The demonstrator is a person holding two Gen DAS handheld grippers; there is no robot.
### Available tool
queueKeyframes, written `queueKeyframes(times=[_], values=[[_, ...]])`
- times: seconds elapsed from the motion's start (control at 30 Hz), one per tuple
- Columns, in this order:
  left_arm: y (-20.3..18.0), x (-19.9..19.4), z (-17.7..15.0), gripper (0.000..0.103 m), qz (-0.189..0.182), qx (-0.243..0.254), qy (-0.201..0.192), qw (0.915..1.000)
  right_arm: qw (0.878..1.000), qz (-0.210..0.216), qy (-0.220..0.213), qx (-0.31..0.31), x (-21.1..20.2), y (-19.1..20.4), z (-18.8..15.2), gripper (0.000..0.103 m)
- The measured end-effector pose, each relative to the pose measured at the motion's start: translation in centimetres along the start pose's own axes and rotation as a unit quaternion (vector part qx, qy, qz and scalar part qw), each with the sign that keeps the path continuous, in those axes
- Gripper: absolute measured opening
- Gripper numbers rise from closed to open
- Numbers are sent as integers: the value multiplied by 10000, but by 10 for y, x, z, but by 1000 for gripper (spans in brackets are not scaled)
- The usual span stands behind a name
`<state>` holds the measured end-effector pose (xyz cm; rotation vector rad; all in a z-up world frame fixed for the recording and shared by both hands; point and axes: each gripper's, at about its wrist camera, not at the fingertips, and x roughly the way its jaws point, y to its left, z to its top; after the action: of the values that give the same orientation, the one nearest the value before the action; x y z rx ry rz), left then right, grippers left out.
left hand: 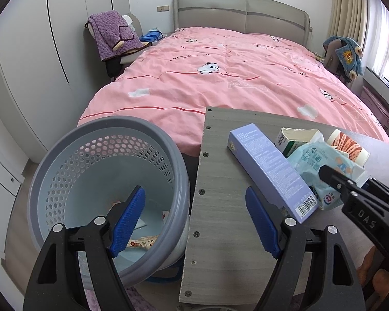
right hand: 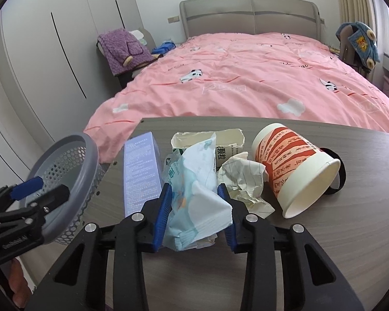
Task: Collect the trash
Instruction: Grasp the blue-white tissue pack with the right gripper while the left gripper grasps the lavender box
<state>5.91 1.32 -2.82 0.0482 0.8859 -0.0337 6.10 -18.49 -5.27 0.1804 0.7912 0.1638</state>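
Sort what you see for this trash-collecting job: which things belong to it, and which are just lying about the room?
Belongs to the job:
- tissue pack, between the right gripper pads
- purple box
- torn carton
- crumpled paper
- paper cup
- waste basket
- left gripper, open

Just lying about:
- pink duvet
- purple garment
- blue garment

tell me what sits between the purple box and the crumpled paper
The light-blue plastic tissue pack, clamped in the right gripper, seen in the right wrist view.

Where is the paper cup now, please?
In the right wrist view, the paper cup lies on its side on the table, right of the crumpled paper, in front of the bed.
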Motion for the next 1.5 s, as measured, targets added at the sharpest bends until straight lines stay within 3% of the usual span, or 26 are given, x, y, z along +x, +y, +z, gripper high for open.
queueKeyframes(times=[0.4, 0.7, 1.0, 1.17, 1.5], values=[[-39, -3, -3, 76, -144, 283, 76, 9995, 9981, 182, -480, 341, -51, -31, -1, 35], [-72, 19, 13, 76, -337, 106, 375, 9987, 9959, 158, -608, 645, -77, -75, -22, 35], [-109, 47, 24, 76, 4, 305, 451, 9985, 9920, 401, -628, 1022, -91, -100, -41, 36], [-110, 51, 17, 76, 244, 487, 489, 9973, 9902, 478, -695, 1112, -93, -106, -42, 36], [-80, 38, -4, 76, 384, 577, 666, 9954, 9897, 552, -677, 1134, -92, -105, -42, 36]])
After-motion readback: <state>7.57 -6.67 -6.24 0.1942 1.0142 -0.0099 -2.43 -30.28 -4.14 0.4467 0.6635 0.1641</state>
